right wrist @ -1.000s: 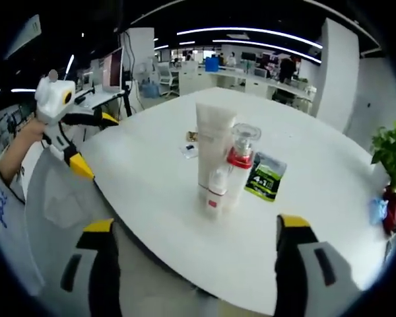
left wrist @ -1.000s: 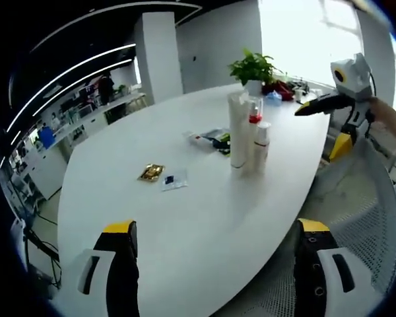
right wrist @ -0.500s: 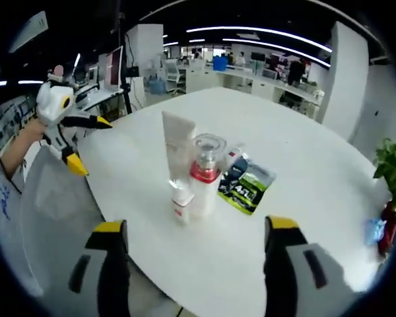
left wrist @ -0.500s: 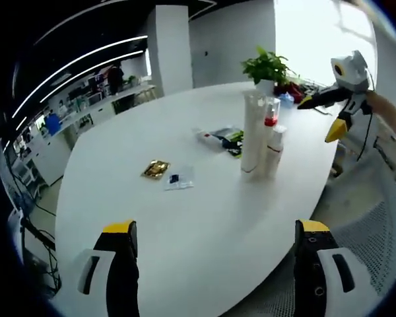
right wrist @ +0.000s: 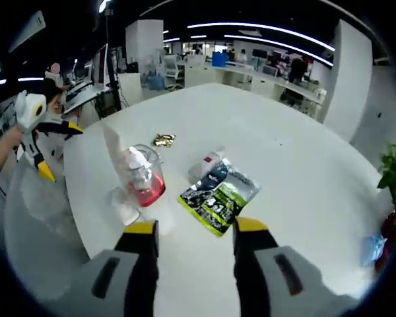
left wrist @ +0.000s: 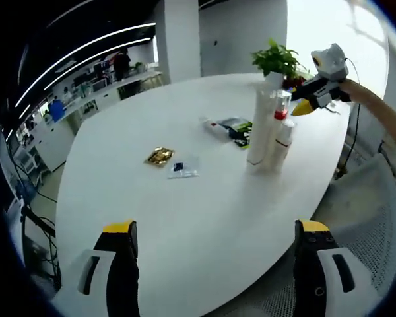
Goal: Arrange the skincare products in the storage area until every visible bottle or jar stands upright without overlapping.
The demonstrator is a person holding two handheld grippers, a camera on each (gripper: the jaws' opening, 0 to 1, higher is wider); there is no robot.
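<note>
Skincare bottles stood clustered near the edge of the white oval table (left wrist: pixel 185 218): a tall white tube (left wrist: pixel 259 129), a clear pump bottle with a red collar (left wrist: pixel 280 109) and a short white bottle (left wrist: pixel 281 142), all upright and packed close together. In the right gripper view the same cluster sat just ahead and to the left of the jaws, the pump bottle (right wrist: pixel 142 177) in front, the tube (right wrist: pixel 114 150) leaning behind it in the fisheye and the short white bottle (right wrist: pixel 123 205) low beside it.

A green-and-black sachet (right wrist: pixel 218 197) lay flat just past the right gripper (right wrist: pixel 191 228), with a small white tube (right wrist: pixel 204 165) beside it. Farther out lay a gold packet (left wrist: pixel 158 156) and a clear packet (left wrist: pixel 183 170).

The left gripper (left wrist: pixel 214 231) hung over the bare near side of the table, jaws spread wide, holding nothing. The right gripper's jaws stood partly apart — narrower than the left's — with nothing between them. In the left gripper view it hovered close to the pump bottle's top. A potted plant (left wrist: pixel 277 61) stood at the far end.
</note>
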